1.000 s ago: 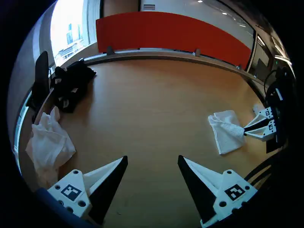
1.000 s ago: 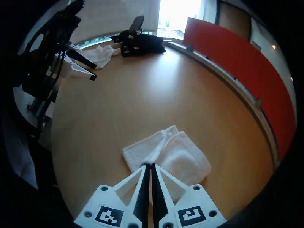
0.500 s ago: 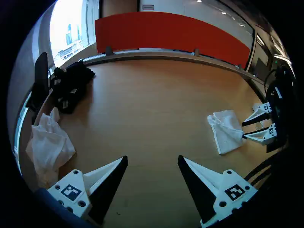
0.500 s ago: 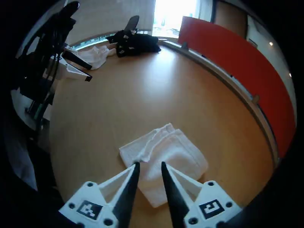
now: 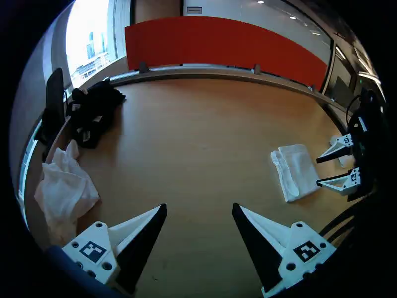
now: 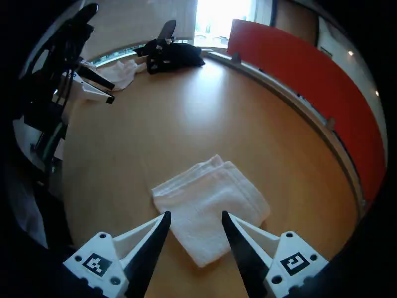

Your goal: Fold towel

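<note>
the towel lies flat on the table as a small, thick rectangle, its stacked layers showing along the left edge in the right gripper view. judging by that tidy shape, the fold looks finished or nearly so. the right gripper sits at the towel's near edge with its fingers spread wide and nothing clamped between them. whether the tips hover over the cloth or graze it cannot be told. that open stance suits leaving the bundle undisturbed. the left gripper is well apart from the towel, over bare wood, its fingers likewise spread and holding nothing. it seems parked out of the way because this stage needs only one hand. in the left gripper view the towel sits toward the table's right side, with the right gripper's tips just beside it. a crumpled white cloth rests at the far left edge and a black bag lies beyond it, both well clear of the work. a red partition runs along the back. if anything remains, it is probably a light press to flatten the stack.
</note>
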Demonstrator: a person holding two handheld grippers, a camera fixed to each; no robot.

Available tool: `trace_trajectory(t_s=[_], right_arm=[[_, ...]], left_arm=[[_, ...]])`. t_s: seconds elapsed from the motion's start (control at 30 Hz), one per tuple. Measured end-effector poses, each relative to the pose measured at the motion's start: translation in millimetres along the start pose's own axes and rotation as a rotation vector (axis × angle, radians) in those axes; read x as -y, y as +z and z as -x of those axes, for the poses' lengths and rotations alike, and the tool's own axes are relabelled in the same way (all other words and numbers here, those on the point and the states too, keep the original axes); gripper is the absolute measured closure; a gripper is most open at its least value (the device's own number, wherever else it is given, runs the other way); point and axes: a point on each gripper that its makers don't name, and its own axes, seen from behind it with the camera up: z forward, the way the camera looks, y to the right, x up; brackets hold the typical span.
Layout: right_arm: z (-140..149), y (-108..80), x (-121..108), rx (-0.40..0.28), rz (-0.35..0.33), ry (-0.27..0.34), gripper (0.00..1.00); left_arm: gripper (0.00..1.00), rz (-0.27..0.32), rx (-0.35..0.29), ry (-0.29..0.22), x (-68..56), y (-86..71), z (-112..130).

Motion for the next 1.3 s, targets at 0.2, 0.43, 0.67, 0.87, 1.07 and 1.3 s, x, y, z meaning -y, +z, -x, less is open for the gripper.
trace_trajectory(t_s=[0.2,0.43,0.67,0.87,1.07,1.3], right_arm=[[19.3,-2.7,-4.1,0.024,0.012,0.02,0.21],[46.6,-8.6,-9.3,0.06,0.028,0.043,0.21],[67.6,-12.6,-13.4,0.088,0.037,0.062,0.21],[79.6,-10.2,-12.0,0.106,0.035,0.075,0.23],[89.8,-5.4,-9.0,0.123,0.025,0.089,0.26],[93.3,-0.4,-7.3,0.128,0.017,0.11,0.43]], left_arm=[[0.02,0.0,0.0,0.0,-0.2,-0.2,0.1],[0.02,0.002,0.001,0.004,-1.2,0.1,0.6],[0.02,0.003,-0.001,0.008,-2.5,1.2,-1.8],[0.02,0.004,0.0,0.011,-4.6,1.6,-1.3],[0.02,0.006,0.002,0.011,-6.9,2.5,-0.6],[0.02,0.008,0.004,0.012,-8.2,3.7,-0.3]])
